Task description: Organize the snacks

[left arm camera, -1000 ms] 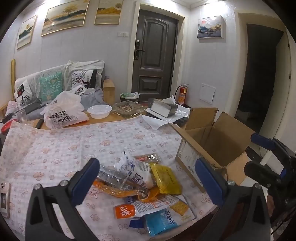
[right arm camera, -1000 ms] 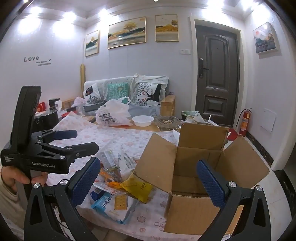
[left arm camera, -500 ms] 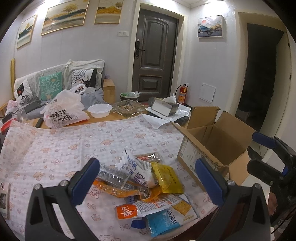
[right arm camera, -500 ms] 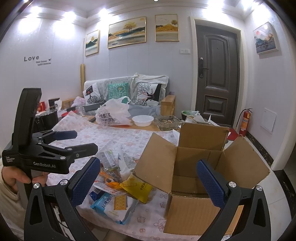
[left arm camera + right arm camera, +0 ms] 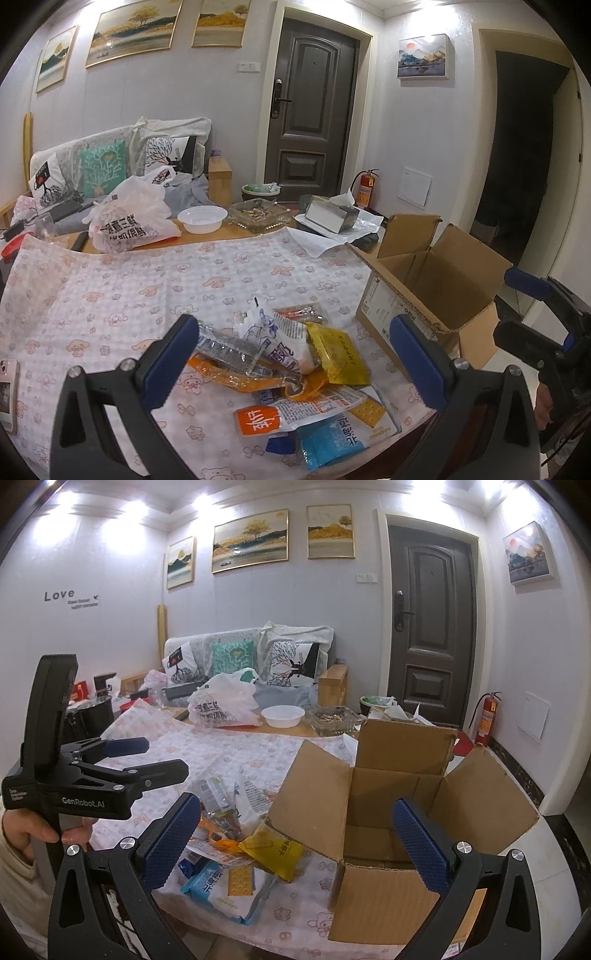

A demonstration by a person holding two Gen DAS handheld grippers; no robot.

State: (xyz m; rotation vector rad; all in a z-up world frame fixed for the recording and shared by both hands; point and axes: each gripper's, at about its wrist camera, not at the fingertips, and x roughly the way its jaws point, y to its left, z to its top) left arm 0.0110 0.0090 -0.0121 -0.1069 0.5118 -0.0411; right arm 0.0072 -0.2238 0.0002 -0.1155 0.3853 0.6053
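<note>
A pile of snack packets lies on the patterned tablecloth near the table's front edge: a yellow packet, a white and blue bag, a clear packet, an orange-labelled packet and a blue cracker bag. An open, empty cardboard box stands to their right. My left gripper is open and empty, above the pile. My right gripper is open and empty, in front of the box. The left gripper also shows in the right wrist view.
At the table's far side stand a white plastic bag, a white bowl, a glass dish and a tissue box. A phone lies at the left edge. A sofa with cushions stands behind.
My left gripper has moved slightly forward and down toward the snack pile. The right gripper has hardly moved. Both stay open.
</note>
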